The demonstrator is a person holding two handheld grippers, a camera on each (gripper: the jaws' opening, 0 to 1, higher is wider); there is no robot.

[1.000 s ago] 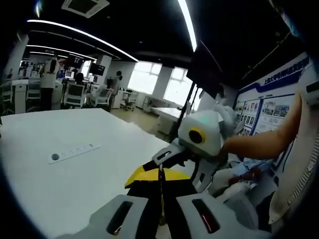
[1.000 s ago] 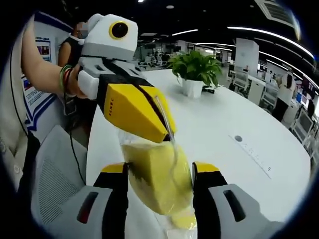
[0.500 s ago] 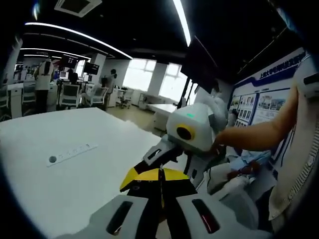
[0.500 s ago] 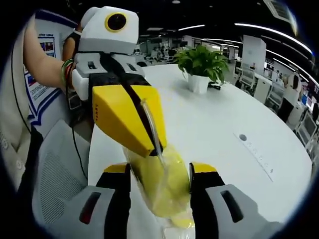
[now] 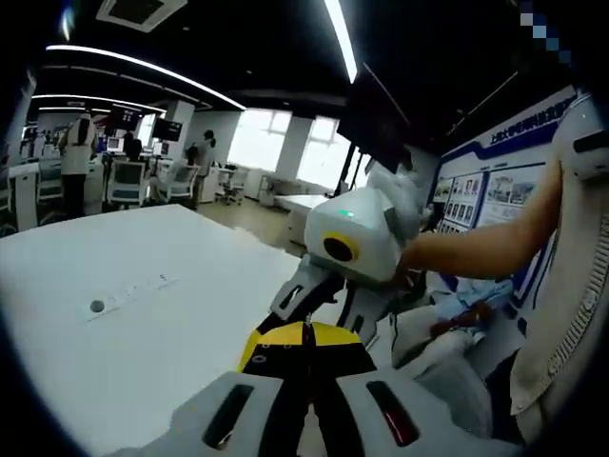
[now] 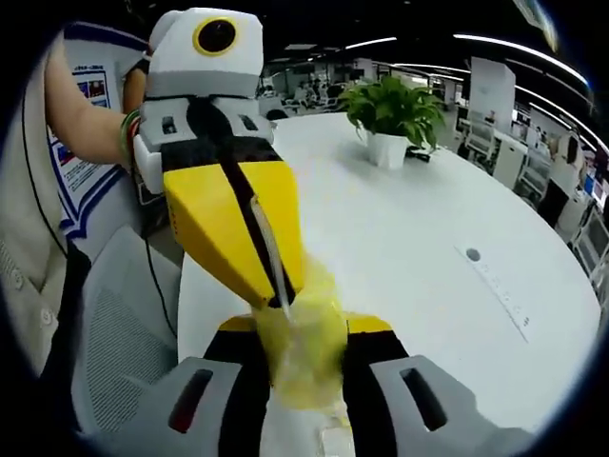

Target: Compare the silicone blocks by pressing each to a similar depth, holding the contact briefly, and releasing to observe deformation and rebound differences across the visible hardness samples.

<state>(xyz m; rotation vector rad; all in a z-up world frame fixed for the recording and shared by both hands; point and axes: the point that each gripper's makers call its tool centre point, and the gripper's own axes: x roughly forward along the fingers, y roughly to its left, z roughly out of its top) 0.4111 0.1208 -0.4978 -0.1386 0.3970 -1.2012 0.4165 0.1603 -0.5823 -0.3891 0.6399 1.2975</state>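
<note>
One yellow silicone block [image 6: 303, 347], wrapped in clear film, sits between the two jaws of the right gripper [image 6: 303, 367] in the right gripper view, pinched on both sides; it is held above the near edge of the white tabletop [image 6: 409, 238]; the left gripper [image 6: 271, 295] comes in from the upper left of that view, its two yellow jaws pressed together on a thin edge of the film at the top of the block; a hand [image 6: 128, 152] with a green band at the wrist holds its white body.

In the left gripper view the left gripper [image 5: 306, 333] shows its two dark, yellow-tipped jaws pressed together, with only a thin seam between them; the right gripper [image 5: 328, 295] reaches down toward them from above, and its jaw tips are hidden behind the yellow tips.

On the tabletop stand one potted green plant [image 6: 392, 119] toward the far edge and one flat white strip [image 6: 500, 290] with a round dark socket, near the right edge; one grey mesh chair [image 6: 119, 333] stands just beside the near left edge.
</note>
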